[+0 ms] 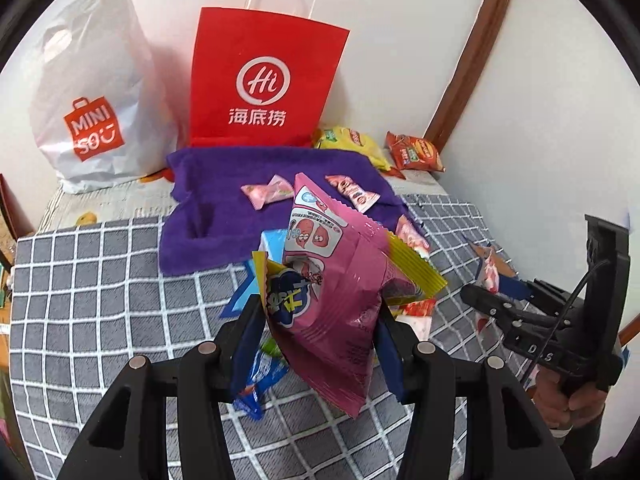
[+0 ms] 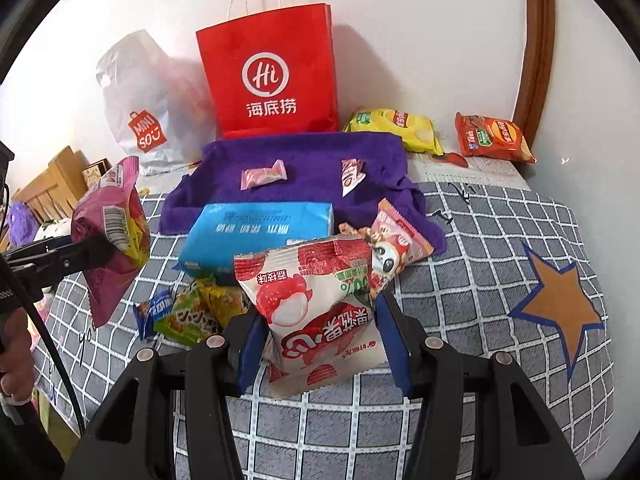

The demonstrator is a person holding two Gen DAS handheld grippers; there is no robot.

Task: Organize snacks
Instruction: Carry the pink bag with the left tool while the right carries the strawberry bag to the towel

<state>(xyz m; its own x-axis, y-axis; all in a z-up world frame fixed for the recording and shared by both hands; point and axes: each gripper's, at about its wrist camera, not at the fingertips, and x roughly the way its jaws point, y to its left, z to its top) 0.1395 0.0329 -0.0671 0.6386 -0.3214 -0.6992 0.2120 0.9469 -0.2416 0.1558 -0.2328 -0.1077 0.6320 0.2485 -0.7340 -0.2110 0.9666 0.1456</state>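
Note:
My left gripper [image 1: 318, 320] is shut on a pink snack bag [image 1: 340, 292] held above the checked cloth; the same pink snack bag [image 2: 110, 236] hangs at the left of the right wrist view. My right gripper [image 2: 320, 328] is shut on a white-and-red lychee snack bag [image 2: 320, 312], lifted off the cloth. The right gripper [image 1: 500, 300] also shows at the right edge of the left wrist view. A purple towel [image 2: 304, 156] lies further back with a pink candy [image 2: 264, 174] and a small white-red packet [image 2: 351, 174] on it.
A red paper bag [image 2: 272, 76] and a white plastic bag [image 2: 148, 120] stand against the wall. Yellow [image 2: 396, 126] and orange [image 2: 492, 138] chip bags lie at the back right. A blue tissue pack [image 2: 256, 236], a cartoon packet [image 2: 396, 240] and several small snacks [image 2: 192, 312] sit on the checked cloth [image 2: 480, 248].

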